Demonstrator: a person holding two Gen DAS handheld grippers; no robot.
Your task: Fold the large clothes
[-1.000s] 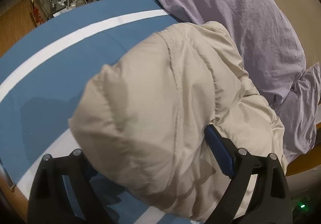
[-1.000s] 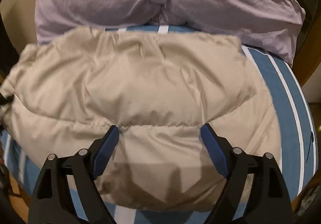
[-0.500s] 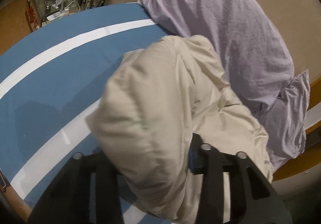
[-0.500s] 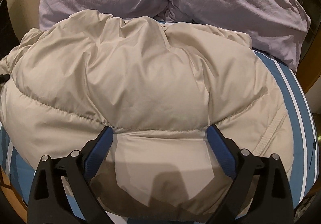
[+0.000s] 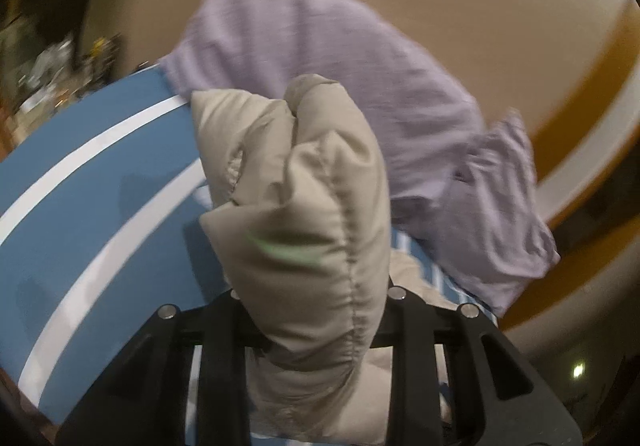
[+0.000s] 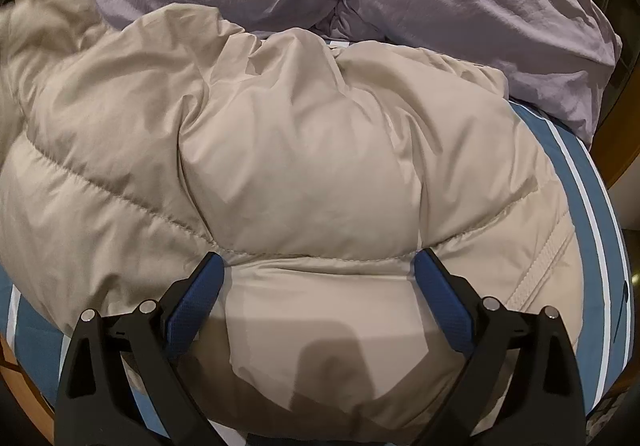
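Pinching the beige puffer jacket's (image 6: pixel 304 150) edge, my left gripper (image 5: pixel 312 310) has just closed; my right gripper (image 6: pixel 320 266), nearer its bulk, gapes empty above it.

Left tool (image 5: pixel 312 298): black arms drawn close together, jaws just closing and clamped on a bunched fold of beige jacket (image 5: pixel 304 206), angled moderately downward. Right tool (image 6: pixel 320 266): blue-padded fingers (image 6: pixel 196 298) spread wide, pointing steeply down, tips against the jacket.
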